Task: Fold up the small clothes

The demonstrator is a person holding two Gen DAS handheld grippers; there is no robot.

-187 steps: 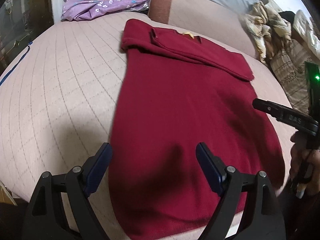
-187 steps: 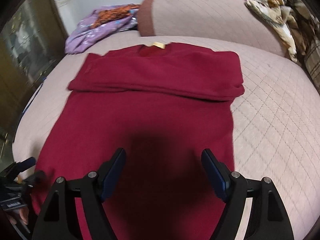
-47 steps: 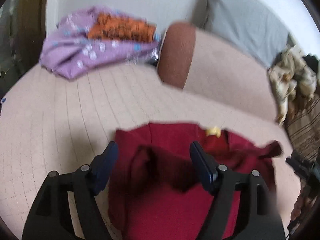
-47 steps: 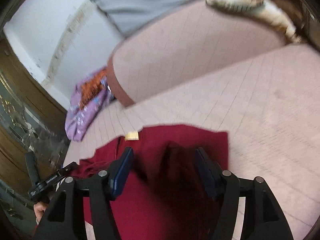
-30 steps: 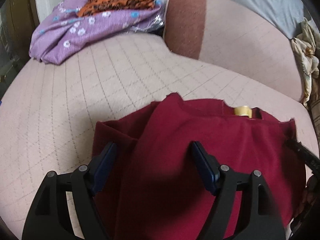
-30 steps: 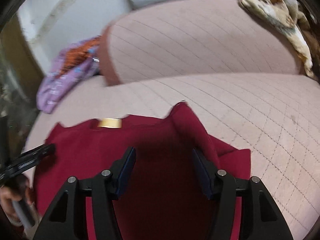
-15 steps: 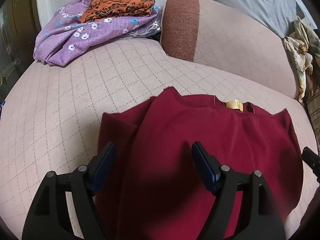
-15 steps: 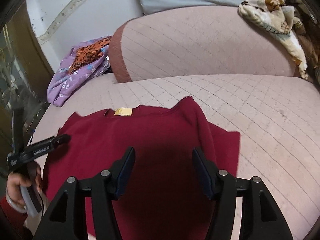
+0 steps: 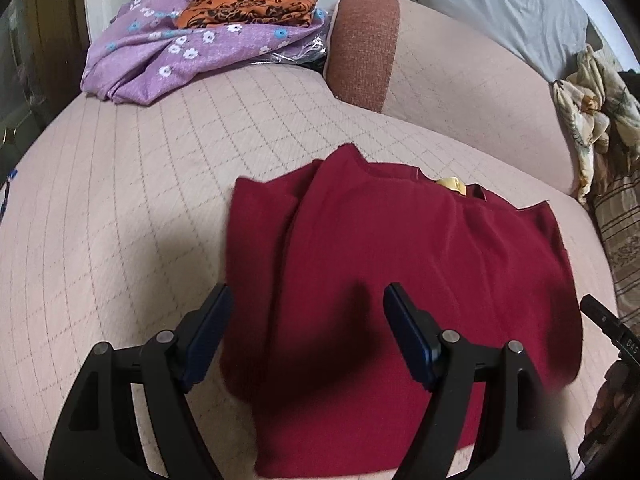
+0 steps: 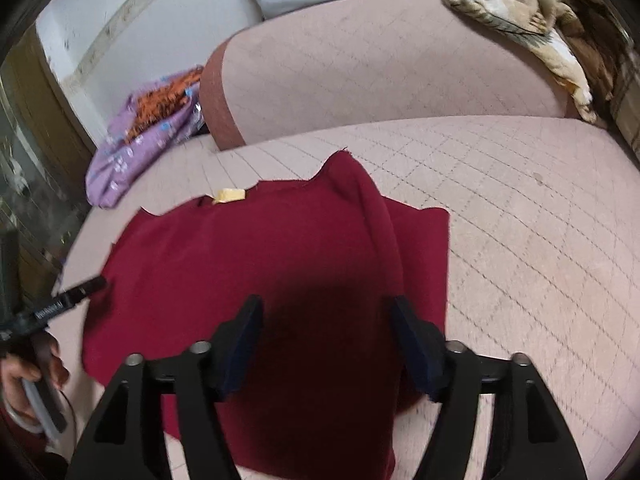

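Lying folded on the pale pink quilted bed cover (image 9: 120,208), dark red knitted jumper (image 9: 420,260) with small yellow neck label (image 9: 451,184) at far edge. Doubled over itself, one layer ridged up along the side, a flap of the lower layer showing beside it. Hovering above near part of the garment, left gripper (image 9: 306,336), blue-padded black jaws spread wide, nothing between them, cloth below untouched. Poised likewise over the jumper (image 10: 260,264), right gripper (image 10: 326,344): jaws just been opening, now standing apart, gripping nothing. Visible at left edge of the right wrist view, hand (image 10: 24,376) around the other tool's handle. Beyond, long pink bolster with rust-brown end (image 9: 460,92); beside it, purple flowered cloth (image 9: 160,56) bearing folded orange-and-black patterned fabric (image 9: 248,4). Farther right, crumpled cream-and-brown blanket (image 10: 520,12).
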